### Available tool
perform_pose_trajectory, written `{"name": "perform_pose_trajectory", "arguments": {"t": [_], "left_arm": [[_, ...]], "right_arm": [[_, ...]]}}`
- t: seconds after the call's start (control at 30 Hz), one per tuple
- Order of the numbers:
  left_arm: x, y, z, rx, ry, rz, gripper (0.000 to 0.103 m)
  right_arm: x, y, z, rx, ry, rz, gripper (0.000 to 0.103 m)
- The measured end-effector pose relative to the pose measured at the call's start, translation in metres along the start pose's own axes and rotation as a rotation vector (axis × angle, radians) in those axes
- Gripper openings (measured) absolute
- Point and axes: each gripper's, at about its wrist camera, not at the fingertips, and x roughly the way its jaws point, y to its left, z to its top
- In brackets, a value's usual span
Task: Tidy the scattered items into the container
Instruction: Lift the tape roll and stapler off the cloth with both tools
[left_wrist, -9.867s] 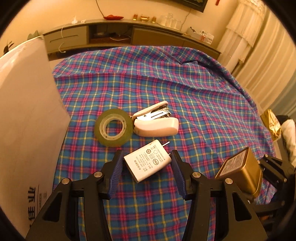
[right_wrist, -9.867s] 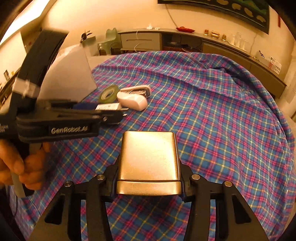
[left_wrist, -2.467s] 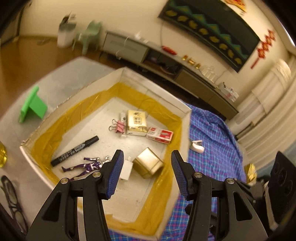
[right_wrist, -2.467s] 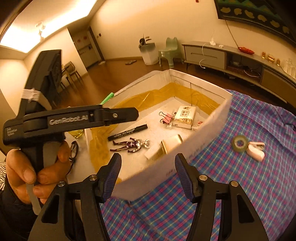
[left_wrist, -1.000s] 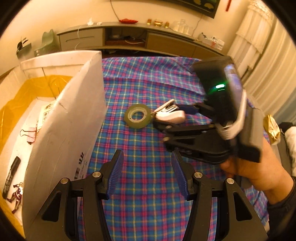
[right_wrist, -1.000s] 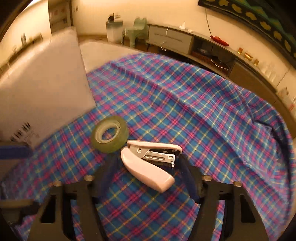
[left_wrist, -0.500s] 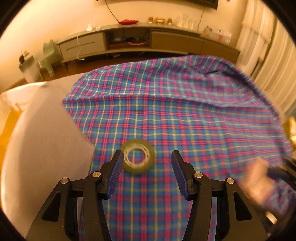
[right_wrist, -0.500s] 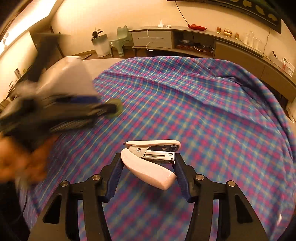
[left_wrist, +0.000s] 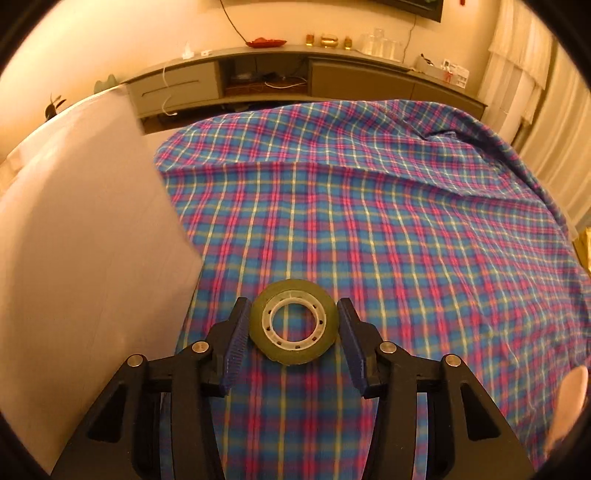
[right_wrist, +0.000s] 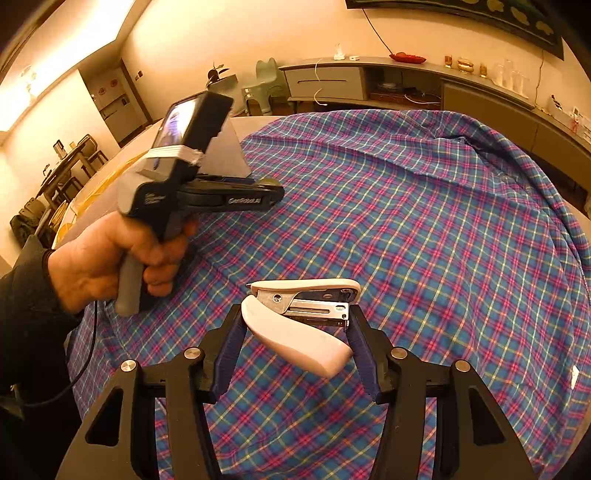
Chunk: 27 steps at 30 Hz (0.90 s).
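Observation:
A green roll of tape lies on the plaid cloth, between the fingers of my left gripper; the pads sit at its two sides, and contact is hard to judge. My right gripper is shut on a white stapler and holds it above the cloth. The left gripper also shows in the right wrist view, held by a hand, low over the cloth. The white cardboard box stands at the left, its inside hidden.
A long low cabinet runs along the far wall. Curtains hang at the right. The cloth falls away at the table's right edge. A chair and a plant stand on the floor beyond the box.
My left gripper has moved forward so the tape roll now sits between its fingers. My right gripper has lifted the stapler and swung back a little.

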Motion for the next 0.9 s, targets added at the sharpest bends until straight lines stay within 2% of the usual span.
{"name": "perform_pose_trajectory", "arguments": {"t": [0.2, 0.5, 0.73, 0.9], "left_arm": [[-0.043, -0.014, -0.024, 0.002, -0.012, -0.044, 0.049], [-0.119, -0.038, -0.058, 0.08, -0.075, -0.015, 0.049], [-0.167, -0.042, -0.076, 0.1, -0.121, -0.038, 0.049], [-0.188, -0.039, -0.087, 0.089, -0.13, -0.062, 0.049]], "right_arm": [[-0.003, 0.015, -0.003, 0.014, 0.006, 0.03, 0.056], [-0.02, 0.056, -0.01, -0.002, -0.005, 0.035, 0.056], [-0.04, 0.083, -0.024, -0.005, -0.038, 0.004, 0.056], [-0.043, 0.107, -0.043, -0.024, -0.05, -0.019, 0.056]]}}
